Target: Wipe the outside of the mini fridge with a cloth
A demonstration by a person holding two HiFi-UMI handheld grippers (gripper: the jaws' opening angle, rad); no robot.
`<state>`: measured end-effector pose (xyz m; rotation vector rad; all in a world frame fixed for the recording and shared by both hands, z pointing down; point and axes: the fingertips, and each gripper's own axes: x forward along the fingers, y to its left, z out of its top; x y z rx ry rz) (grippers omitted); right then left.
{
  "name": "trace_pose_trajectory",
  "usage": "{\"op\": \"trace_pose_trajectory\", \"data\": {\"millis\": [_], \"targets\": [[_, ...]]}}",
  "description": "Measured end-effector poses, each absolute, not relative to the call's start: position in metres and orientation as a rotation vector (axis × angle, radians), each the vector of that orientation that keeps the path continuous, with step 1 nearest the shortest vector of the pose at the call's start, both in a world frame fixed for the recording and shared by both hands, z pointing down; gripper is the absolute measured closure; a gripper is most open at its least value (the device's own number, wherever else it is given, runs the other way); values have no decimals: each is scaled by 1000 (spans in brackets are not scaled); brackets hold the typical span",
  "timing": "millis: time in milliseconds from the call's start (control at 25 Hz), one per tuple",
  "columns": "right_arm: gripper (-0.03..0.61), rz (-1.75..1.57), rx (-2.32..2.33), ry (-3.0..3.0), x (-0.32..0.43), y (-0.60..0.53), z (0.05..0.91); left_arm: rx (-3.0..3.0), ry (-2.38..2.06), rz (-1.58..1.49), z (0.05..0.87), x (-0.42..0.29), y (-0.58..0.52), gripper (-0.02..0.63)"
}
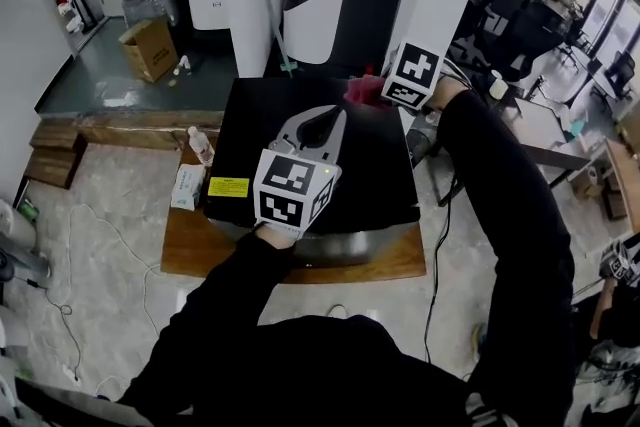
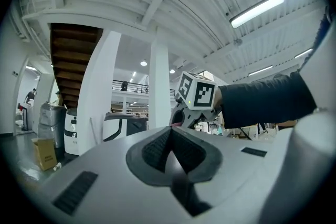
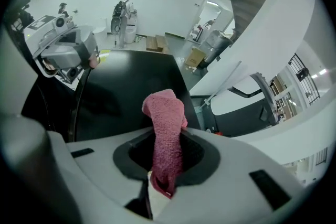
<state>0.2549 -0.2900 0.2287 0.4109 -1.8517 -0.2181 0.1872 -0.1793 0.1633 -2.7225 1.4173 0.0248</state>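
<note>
Your right tongs (image 3: 167,150) pinch the pink cloth (image 3: 166,113) over the far corner of the black mini fridge (image 3: 126,86). Your left tongs (image 2: 169,150), pressed together and empty, hover above its top. Bunched so narrowly, the cloth may slip free when dragged.

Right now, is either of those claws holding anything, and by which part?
The right gripper pinches a pink cloth in its jaws around its middle, one end poking out. The left gripper holds nothing.
</note>
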Motion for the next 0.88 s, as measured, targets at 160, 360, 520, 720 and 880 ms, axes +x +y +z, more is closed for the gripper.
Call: {"op": "trace_pose_trajectory", "data": {"millis": [160, 360, 520, 720, 880], "targets": [[502, -239, 404, -1852, 271, -337, 244, -2744, 1437, 7, 169, 217, -201, 607], [502, -231, 318, -1862, 270, -386, 277, -2705, 1545, -61, 180, 229, -230, 607], [502, -186, 298, -1857, 268, -420, 301, -2695, 1604, -98, 189, 229, -251, 607], [503, -84, 234, -1905, 263, -426, 318, -2689, 1643, -143, 205, 233, -258, 607], [508, -117, 189, -1864, 260, -422, 318, -2723, 1669, -162, 216, 235, -264, 607]]}}
